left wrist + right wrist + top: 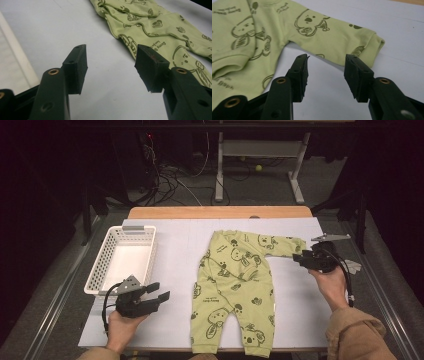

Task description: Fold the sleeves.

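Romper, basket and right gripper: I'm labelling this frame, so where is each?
romper (pixel 235 285), high view, middle of its body.
basket (pixel 98 272), high view, left wall.
right gripper (pixel 325 70), right gripper view, midway between the fingertips.

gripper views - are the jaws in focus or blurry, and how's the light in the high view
Left gripper view: near jaws soft, romper sharper. Right gripper view: sleeve crisp, jaw bases blurred. High view: table lit, surroundings dark.

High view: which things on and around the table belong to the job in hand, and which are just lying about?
In the job:
- green baby romper, spread flat
- right hand-held gripper, open at its sleeve cuff
- left hand-held gripper, open, beside it

Lying about:
- white basket
- yellow ball on the floor
- floor cables
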Demonstrator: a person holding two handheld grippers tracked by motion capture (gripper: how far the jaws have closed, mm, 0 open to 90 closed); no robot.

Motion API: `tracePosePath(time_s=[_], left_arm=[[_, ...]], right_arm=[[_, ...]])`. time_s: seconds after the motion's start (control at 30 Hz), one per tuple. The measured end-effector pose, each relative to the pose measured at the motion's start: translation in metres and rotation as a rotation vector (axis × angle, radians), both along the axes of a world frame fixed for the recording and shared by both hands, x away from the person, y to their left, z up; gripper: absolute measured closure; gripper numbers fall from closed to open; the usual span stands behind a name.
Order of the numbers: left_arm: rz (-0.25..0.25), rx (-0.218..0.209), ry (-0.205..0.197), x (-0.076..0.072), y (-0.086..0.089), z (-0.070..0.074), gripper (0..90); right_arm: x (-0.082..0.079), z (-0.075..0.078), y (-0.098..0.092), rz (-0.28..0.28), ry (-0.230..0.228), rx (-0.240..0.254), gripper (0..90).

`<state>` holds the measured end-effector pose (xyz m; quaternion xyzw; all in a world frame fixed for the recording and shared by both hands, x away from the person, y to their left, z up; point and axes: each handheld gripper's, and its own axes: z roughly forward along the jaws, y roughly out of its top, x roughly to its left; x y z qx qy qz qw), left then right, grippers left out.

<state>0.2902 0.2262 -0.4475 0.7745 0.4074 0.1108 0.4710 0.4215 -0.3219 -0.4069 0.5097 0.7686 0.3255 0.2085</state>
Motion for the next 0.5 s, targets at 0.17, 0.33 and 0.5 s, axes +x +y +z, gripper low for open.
tracePosePath(time_s=[0.17,0.33,0.5], left_arm=[[0.01,-0.015,-0.016,-0.006,0.004,-0.002,40.3],[0.008,-0.027,0.004,-0.011,0.006,-0.004,40.3],[0.014,-0.021,0.013,-0.014,0.008,-0.009,40.3]], right_arm=[[0.022,-0.004,0.0,-0.038,0.06,-0.026,60.2],[0.04,-0.008,0.001,-0.072,0.104,-0.059,61.2],[0.051,-0.019,-0.001,-0.111,0.137,-0.07,61.3]])
